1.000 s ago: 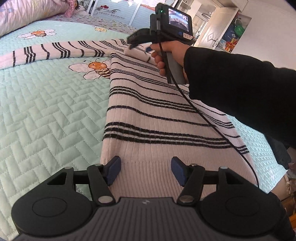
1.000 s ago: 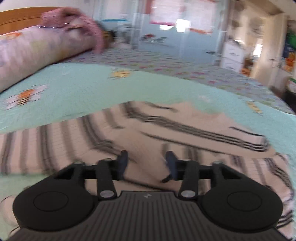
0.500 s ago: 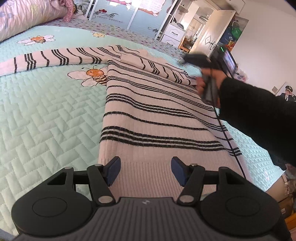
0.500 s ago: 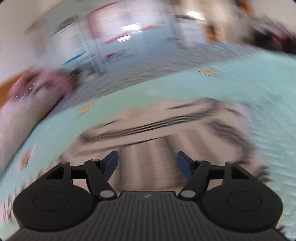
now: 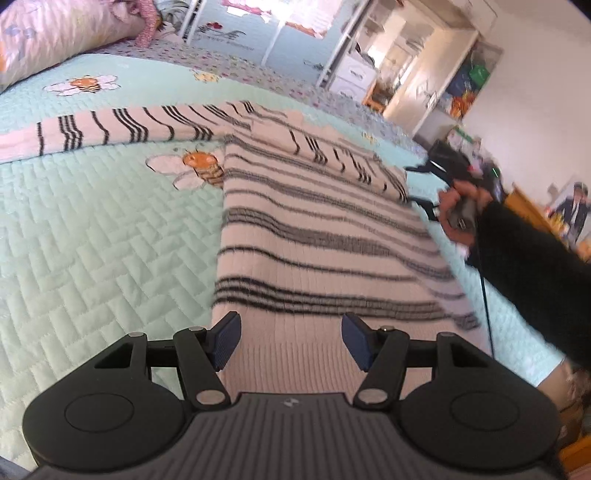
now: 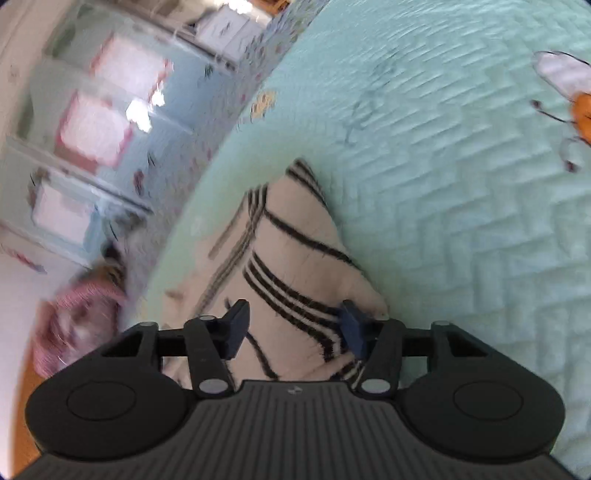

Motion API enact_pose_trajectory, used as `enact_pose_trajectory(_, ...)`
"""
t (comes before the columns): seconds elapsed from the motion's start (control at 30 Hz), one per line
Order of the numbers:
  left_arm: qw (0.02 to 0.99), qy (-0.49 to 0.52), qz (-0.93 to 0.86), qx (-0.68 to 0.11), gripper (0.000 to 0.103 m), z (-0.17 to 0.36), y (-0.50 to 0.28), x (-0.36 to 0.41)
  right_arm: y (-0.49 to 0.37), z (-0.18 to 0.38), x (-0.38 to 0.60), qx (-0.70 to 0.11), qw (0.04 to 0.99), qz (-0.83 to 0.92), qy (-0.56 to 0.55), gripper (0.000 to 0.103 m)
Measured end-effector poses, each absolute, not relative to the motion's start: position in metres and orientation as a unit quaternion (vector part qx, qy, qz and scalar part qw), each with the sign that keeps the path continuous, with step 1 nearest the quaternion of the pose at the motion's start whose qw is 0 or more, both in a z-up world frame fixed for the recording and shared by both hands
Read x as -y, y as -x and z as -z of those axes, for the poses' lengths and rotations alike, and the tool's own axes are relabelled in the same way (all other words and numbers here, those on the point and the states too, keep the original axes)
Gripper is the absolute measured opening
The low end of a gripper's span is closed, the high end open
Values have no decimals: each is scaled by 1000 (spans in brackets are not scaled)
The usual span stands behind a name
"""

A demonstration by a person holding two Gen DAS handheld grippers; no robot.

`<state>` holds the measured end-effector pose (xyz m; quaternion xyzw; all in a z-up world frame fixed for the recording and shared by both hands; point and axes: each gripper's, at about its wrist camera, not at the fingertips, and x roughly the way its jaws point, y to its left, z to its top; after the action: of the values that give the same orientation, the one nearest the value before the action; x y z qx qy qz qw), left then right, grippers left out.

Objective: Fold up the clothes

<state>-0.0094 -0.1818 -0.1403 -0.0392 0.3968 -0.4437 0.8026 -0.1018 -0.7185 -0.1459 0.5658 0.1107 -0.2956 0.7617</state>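
Note:
A pale pink sweater with black stripes [image 5: 314,229] lies flat on the bed. One sleeve [image 5: 110,129] stretches to the left, the other [image 5: 332,155] is folded across the chest. My left gripper [image 5: 290,341] is open just above the ribbed hem. My right gripper [image 5: 424,192] shows in the left wrist view at the sweater's right edge near the folded sleeve's cuff. In the right wrist view it [image 6: 293,325] is open over the striped sleeve end [image 6: 295,258].
The mint quilted bedspread [image 5: 92,240] with bee prints covers the bed. A floral pillow [image 5: 55,33] lies at the back left. Shelves and a doorway [image 5: 424,74] stand beyond the bed on the right. A black cable [image 5: 484,295] hangs from the right gripper.
My right gripper has moved from the sweater's collar area to its right edge, turned, and opened wider. The left gripper has stayed at the hem.

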Motion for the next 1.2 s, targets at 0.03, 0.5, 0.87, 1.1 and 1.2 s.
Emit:
enact_pose_trajectory(0.03,801,52,443,-398,63,138,4,178,110,141,711,-100,767,287,-566,62)
enact_pose_trajectory(0.5,831,376,172,-372,67,154,-174,51,276,144,608,-105,782,243,-564,68)
enact_pose_trajectory(0.87,725,567,74,-384,67,205,-248,51,267,120,591,-131,795,246,-538,68)
enact_pose_trajectory(1.1,737,557,56,-379,42,200,-284,68,271,118,590,-144,796,258,-528,69)
enact_pose_trajectory(1.2,771,507,64,-380,11,193,-296,85,278,121,589,-149,791,266,-530,69)
